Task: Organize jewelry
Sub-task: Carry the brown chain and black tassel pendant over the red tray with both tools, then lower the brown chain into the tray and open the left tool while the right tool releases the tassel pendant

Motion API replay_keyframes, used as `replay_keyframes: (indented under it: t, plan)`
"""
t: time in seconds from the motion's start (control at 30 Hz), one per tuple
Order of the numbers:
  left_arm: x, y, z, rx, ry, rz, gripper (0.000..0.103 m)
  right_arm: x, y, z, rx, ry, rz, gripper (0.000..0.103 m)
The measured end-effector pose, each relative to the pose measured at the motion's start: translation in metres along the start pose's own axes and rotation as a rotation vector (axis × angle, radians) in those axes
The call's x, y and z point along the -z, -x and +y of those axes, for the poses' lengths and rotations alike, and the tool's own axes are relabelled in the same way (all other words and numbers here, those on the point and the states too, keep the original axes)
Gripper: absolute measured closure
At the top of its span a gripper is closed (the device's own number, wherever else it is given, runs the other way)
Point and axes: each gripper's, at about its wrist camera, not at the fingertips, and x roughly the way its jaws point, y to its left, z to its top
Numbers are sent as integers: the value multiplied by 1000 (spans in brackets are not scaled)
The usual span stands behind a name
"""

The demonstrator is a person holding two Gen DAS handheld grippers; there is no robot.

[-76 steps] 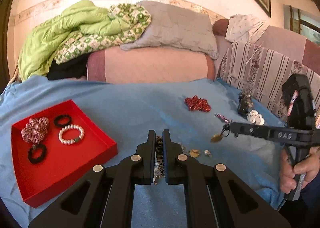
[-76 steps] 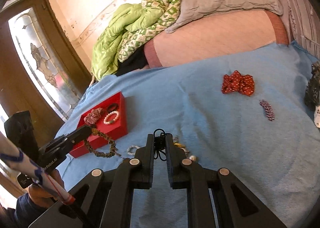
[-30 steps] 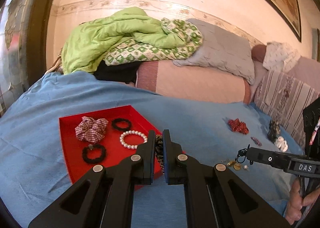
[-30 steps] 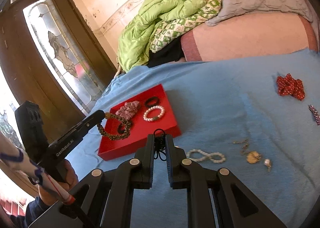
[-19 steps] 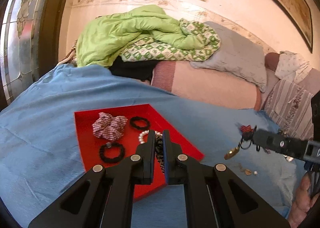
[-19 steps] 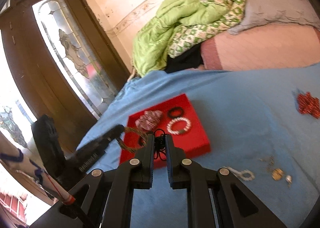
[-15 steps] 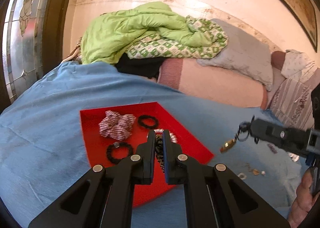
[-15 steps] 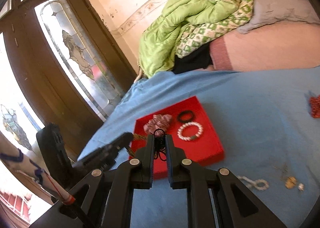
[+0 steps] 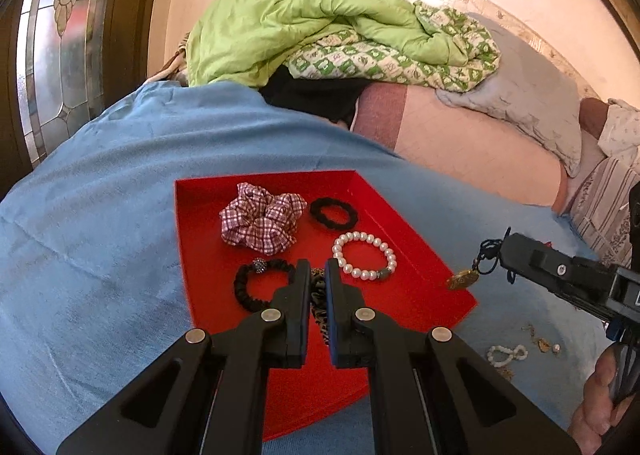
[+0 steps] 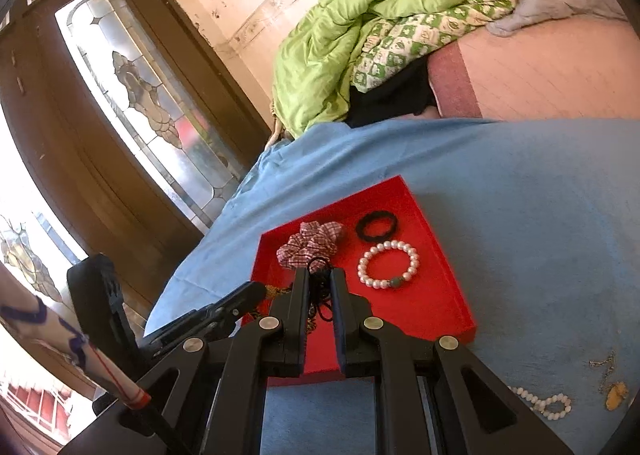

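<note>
Between your left gripper's (image 9: 316, 275) nearly closed jaws hangs a leopard-print band (image 9: 319, 303), pinched and dangling over the near part of the red tray (image 9: 200, 247). Your right gripper (image 10: 320, 283) is clamped the same way on a black cord (image 10: 320, 297), which bunches between its fingers and loops just above the tips; in the left view a gold pendant (image 9: 463, 280) hangs from that cord, over the tray's right edge. Both grippers sit above the tray's near half, the left one coming in from the tray's left side in the right view.

Just past your left fingertips, a black beaded hair tie (image 9: 260, 285) lies on the tray floor to the left and a pearl bracelet (image 9: 365, 255) to the right. Beyond these rest a plaid scrunchie (image 9: 260, 221) and a plain black hair tie (image 9: 334, 212), side by side and apart.

To the right of the tray, on the blue sheet (image 9: 100, 215), lie a small pearl loop (image 9: 506, 355) and some gold bits (image 9: 542, 343).

Farther back, a green quilt (image 9: 300, 23) is heaped on a pink bolster (image 9: 472, 143).
</note>
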Motion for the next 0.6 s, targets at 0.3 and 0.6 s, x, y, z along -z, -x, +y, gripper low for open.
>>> replay_keyframes:
  t: [0.3, 0.6]
  plan:
    - [5, -14, -7, -38, -25, 34, 96, 4, -18, -13, 13, -10, 38, 91]
    - [10, -24, -15, -78, -79, 65, 96, 9, -35, -17, 28, -15, 67, 91]
